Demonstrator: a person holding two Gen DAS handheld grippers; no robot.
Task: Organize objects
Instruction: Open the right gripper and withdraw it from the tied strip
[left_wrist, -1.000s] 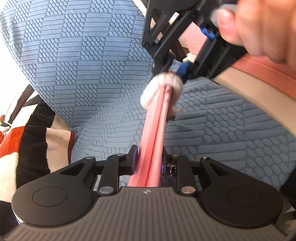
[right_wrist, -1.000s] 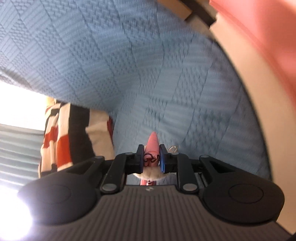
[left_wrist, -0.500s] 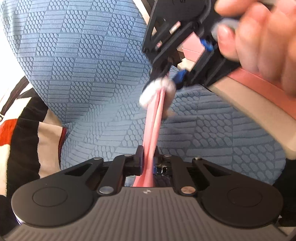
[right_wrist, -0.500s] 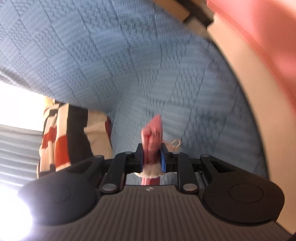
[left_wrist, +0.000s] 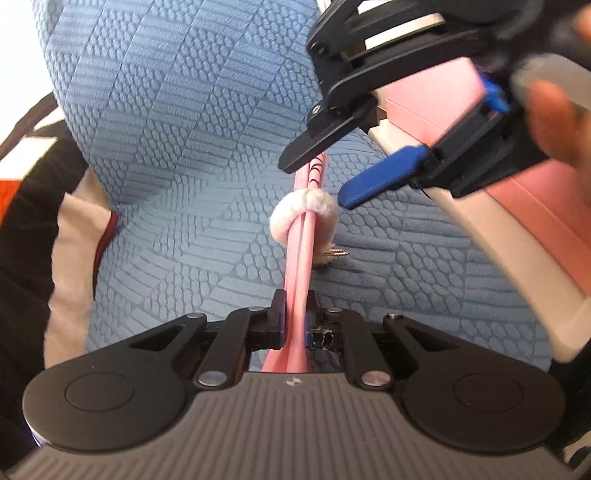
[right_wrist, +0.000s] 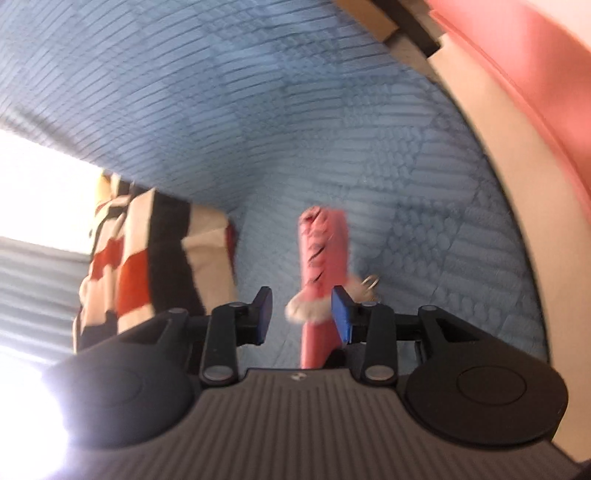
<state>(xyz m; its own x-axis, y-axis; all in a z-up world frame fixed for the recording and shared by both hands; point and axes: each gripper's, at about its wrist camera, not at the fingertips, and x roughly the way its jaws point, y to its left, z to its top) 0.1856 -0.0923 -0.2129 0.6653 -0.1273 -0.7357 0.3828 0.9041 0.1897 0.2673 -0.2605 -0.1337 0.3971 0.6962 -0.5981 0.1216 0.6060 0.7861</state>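
While the left gripper (left_wrist: 294, 322) pinches the lower end of a long pink strip (left_wrist: 300, 280), that strip stands up over the blue textured cover (left_wrist: 177, 155), a white fluffy band (left_wrist: 303, 212) wrapped round it partway along and a small metal ring (left_wrist: 335, 253) hanging just beside the band; the right gripper (right_wrist: 302, 316) has its blue-padded fingers (right_wrist: 341, 315) spread apart on either side of the strip's top, gripping nothing; a striped cushion (right_wrist: 147, 258) lies to the left.
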